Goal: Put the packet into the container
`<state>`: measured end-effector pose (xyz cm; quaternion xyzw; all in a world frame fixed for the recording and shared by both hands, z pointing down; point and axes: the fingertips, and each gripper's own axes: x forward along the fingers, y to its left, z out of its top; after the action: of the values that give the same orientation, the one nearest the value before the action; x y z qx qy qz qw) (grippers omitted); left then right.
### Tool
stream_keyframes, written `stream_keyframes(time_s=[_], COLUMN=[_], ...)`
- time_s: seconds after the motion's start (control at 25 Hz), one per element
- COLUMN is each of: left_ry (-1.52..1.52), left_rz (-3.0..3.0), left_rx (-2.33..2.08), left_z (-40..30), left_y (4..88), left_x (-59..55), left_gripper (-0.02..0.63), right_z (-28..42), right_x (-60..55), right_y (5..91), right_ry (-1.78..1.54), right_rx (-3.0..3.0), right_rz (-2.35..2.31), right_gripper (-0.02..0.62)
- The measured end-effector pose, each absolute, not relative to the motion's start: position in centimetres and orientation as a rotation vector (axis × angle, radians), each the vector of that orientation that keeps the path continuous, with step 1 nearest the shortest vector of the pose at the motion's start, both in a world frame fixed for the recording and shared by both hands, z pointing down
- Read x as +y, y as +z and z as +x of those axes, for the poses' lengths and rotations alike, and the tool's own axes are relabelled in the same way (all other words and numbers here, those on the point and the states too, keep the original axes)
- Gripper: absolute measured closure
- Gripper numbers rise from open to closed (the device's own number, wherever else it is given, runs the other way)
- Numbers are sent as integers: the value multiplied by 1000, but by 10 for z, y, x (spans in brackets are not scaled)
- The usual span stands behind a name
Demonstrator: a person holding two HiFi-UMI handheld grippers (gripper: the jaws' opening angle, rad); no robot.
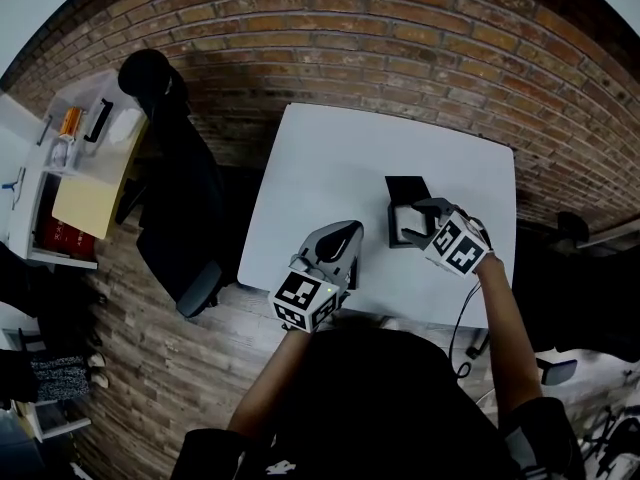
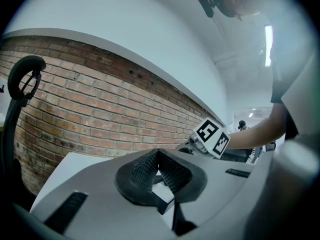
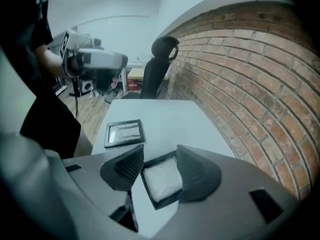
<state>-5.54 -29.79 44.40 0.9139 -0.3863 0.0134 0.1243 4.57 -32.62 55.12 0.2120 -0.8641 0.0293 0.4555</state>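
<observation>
You stand at a white tabletop (image 1: 330, 158) set beside a long red brick wall (image 1: 350, 28). To your left a black office chair (image 1: 170, 208) sits on a brown plank floor (image 1: 140, 368). Past the chair is a white shelf unit (image 1: 40, 168) with a pale yellow board (image 1: 85, 203) by it. Above the bricks the wall turns plain white (image 2: 125, 29). A bright strip light (image 2: 269, 39) glows on the ceiling, with smaller lights farther off down the room.

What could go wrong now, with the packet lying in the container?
The right gripper hangs close over the container, jaws apart; a jaw could catch its rim and drag it. What looks like its lid lies apart on the table, so a knock could tip the packet out.
</observation>
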Motion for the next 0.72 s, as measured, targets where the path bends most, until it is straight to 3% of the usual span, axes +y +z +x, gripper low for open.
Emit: stream_keyframes(time_s=[0.32, 0.44, 0.72], left_ry=[34, 38, 4], left_rz=[2673, 2678, 2719], left_rx=[-1107, -1104, -1077], left_z=[-52, -51, -45], left_y=[441, 441, 424], left_x=[-290, -288, -277], left_gripper=[598, 598, 598], right_z=[28, 27, 24], right_x=[-307, -300, -287], right_y=[491, 477, 432], right_ry=[82, 61, -11], right_rx=[-2406, -2463, -2601], right_rz=[728, 794, 991], right_gripper=[558, 589, 591])
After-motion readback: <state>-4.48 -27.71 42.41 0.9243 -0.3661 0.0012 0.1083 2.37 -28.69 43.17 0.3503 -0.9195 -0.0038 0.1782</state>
